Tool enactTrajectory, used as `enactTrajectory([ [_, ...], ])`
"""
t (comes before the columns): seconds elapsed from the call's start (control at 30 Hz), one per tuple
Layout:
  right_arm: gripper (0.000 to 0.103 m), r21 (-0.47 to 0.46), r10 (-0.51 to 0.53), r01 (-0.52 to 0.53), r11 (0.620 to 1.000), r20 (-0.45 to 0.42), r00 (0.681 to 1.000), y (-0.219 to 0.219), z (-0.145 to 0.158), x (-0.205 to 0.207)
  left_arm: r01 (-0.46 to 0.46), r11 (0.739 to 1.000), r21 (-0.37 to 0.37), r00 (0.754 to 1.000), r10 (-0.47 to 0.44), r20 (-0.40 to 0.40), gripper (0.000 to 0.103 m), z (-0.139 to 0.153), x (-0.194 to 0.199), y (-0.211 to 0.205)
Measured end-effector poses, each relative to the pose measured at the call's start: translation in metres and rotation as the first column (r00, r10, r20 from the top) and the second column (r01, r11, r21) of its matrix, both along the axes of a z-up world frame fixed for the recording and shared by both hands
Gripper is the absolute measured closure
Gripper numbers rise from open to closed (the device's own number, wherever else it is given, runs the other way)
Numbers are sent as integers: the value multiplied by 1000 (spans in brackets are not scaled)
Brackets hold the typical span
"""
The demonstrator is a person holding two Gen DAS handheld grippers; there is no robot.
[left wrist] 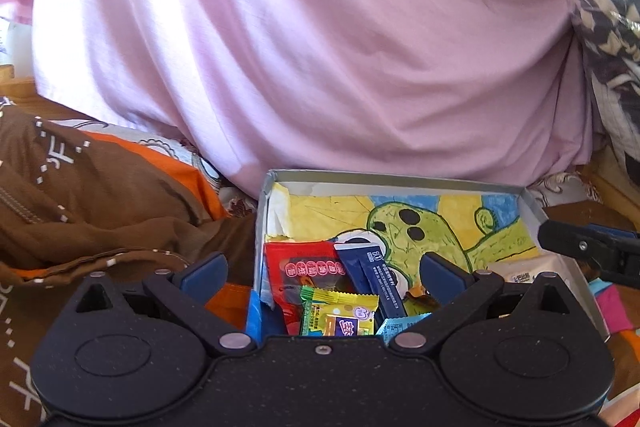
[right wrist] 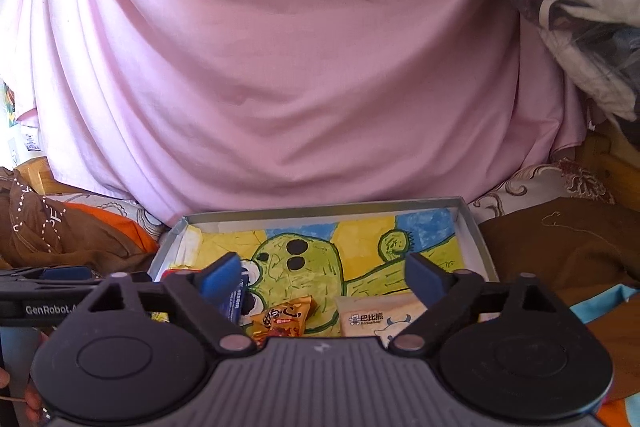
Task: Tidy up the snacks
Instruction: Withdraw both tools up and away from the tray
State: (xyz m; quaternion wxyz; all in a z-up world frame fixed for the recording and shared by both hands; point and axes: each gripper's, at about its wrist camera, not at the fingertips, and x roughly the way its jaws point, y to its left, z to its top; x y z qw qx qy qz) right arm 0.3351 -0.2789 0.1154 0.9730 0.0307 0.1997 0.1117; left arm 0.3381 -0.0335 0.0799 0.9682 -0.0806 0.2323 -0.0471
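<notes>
The left hand-held gripper (left wrist: 320, 275) fills the lower frame: black speckled body, blue pads (left wrist: 204, 269), silver rivets, one screw. The right hand-held gripper (right wrist: 320, 273) has a grey ribbed body.

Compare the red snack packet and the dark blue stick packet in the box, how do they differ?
The red snack packet is broad and squarish; the dark blue stick packet is long and narrow. The red one sits nearest the box's left wall, the blue one to its right, slanting across the cactus drawing. Both lie flat in the box, partly under the yellow-green candy wrapper, untouched by the open left gripper.
</notes>
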Motion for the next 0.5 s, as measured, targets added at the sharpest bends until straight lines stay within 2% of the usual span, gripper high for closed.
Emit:
enactTrajectory([
  [0.23,0,-22,13,-13,1000,30,999,4,5,-16,-7,1000,2,1000,7,13,1,7,-14,5],
  [0.5,0,-47,23,-20,999,45,999,9,7,-34,-10,1000,-8,1000,10,12,1,11,-29,13],
])
